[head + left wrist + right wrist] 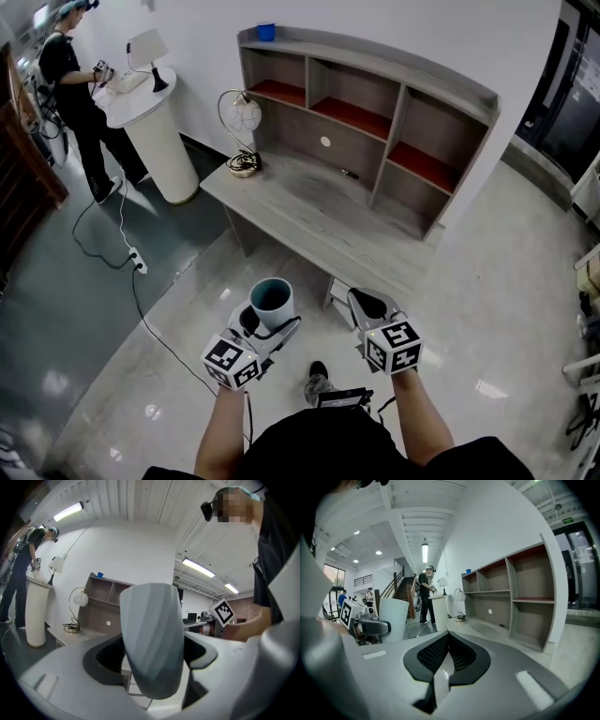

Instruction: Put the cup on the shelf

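Item: cup (271, 300), upright. I am gripping it in the left gripper (265, 322), jaws clamped on its wall. Right gripper (368, 304): I am carrying it pinched together on nothing, just beside the left. The shelf (403, 105) is standing well ahead, beyond the desk (309, 216). I am judging that a level forward carry suits. The lamp (241, 117), ahead-left, is the thing to skirt.

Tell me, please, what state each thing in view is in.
cup: upright, gripped by the left tongs, not yet on the shelf.
left tongs: shut on the cup.
right tongs: shut, holding nothing.
shelf: open-fronted compartments, none holding the cup.
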A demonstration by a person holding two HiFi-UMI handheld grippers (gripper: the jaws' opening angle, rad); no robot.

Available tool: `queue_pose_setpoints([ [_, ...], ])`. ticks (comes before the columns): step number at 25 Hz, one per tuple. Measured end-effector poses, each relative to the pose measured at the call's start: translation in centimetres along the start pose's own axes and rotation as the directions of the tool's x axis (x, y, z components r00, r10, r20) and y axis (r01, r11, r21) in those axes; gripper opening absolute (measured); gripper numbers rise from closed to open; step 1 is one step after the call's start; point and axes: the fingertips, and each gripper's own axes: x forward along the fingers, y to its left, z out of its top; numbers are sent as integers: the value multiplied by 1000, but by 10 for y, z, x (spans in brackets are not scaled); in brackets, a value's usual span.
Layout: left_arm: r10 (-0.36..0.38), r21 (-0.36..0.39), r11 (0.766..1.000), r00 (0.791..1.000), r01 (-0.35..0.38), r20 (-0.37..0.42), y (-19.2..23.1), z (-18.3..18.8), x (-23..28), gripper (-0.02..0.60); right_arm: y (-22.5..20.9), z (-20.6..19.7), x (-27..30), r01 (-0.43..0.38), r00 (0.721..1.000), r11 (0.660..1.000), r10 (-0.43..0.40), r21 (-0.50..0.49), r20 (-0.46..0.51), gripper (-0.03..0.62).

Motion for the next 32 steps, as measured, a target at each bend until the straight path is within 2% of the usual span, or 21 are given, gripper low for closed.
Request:
queue_pose_setpoints([
  [12, 34, -7, 999, 999, -34, 2, 80, 27, 85, 358, -69, 41, 88, -27, 1000, 1000, 27, 4, -7, 14],
  [18, 38, -8, 999, 999, -38, -4, 99, 32, 120, 358, -103, 49, 113, -33, 999, 999, 33, 12, -8, 14],
  [24, 51, -11, 999, 999, -51, -14, 114, 33, 136, 357, -117, 52, 130, -47, 999, 999, 47, 18, -8, 14],
  [32, 38, -7, 999, 999, -38, -14, 137, 36, 157, 357, -150, 61, 149, 38, 999, 998, -38, 51, 15, 14],
])
